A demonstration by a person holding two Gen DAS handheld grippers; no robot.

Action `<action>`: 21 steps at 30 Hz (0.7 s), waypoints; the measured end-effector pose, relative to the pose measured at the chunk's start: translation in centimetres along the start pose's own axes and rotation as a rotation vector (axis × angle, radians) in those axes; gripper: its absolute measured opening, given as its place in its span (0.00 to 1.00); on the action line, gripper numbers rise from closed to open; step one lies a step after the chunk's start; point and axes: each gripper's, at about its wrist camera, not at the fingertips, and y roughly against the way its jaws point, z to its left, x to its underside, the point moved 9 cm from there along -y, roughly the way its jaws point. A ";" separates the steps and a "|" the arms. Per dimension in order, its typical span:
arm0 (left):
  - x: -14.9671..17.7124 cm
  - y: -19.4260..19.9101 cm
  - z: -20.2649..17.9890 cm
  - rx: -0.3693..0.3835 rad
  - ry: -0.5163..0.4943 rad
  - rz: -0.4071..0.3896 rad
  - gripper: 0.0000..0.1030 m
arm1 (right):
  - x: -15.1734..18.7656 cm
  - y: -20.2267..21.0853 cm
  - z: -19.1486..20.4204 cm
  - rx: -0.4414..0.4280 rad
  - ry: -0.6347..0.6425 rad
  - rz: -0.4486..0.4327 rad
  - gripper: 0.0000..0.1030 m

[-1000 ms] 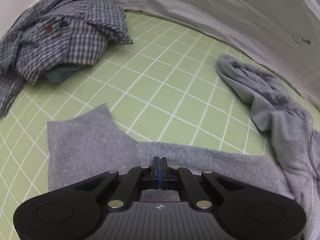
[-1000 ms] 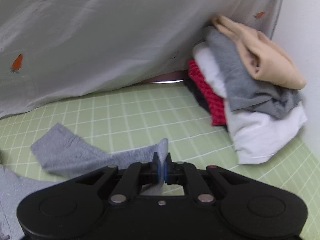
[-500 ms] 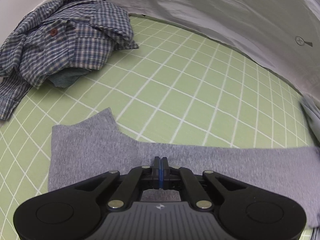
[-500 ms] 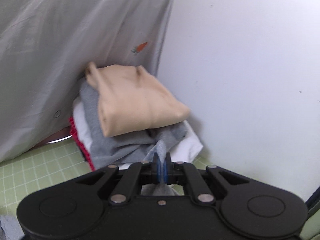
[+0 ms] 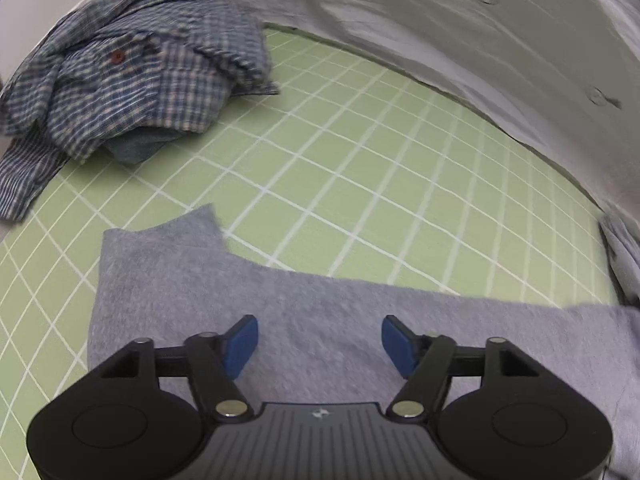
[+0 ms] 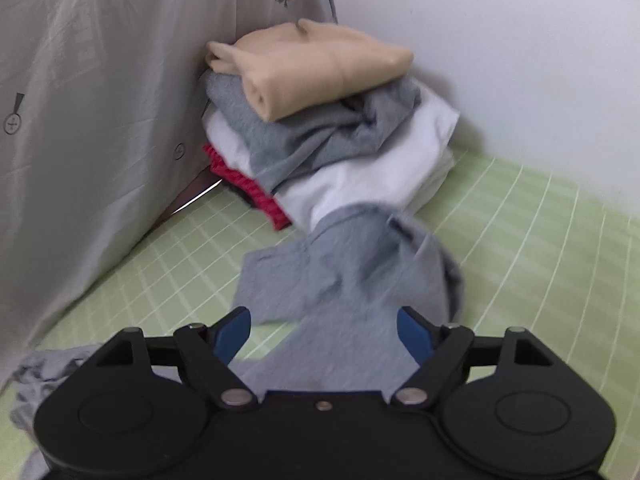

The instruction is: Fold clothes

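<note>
Nearest the left wrist camera, the left gripper (image 5: 319, 345) stands with its blue pads (image 5: 241, 346) spread wide and nothing between them; it hovers low over the grey garment (image 5: 248, 300), which lies flat on the green gridded mat (image 5: 360, 184) and stretches across the lower part of the view toward the right edge. Whether the fingers touch the cloth cannot be told. Beyond the garment the mat lies bare for a stretch, then at the far left sits a crumpled blue plaid shirt (image 5: 132, 80) heaped over a bluish piece of fabric, close to the grey patterned curtain (image 5: 460, 28) that runs along the back. On the other side, the right gripper (image 6: 324, 330) is likewise fully spread and grips nothing; just ahead of it the other end of the grey garment (image 6: 352, 276) lies rumpled and blurred on the mat, one part bunched up at the right. Farther on, against the curtain and the white wall (image 6: 500, 40), rests a stack of folded clothes (image 6: 320, 120): a tan piece on top, grey below it, then white, with a red knit showing at the bottom left. The rumpled end lies just in front of this stack.
</note>
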 end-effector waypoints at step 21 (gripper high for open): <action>2.2 -0.1 4.9 -0.234 0.064 0.056 0.91 | 8.9 -3.0 5.4 -0.088 0.042 0.237 0.82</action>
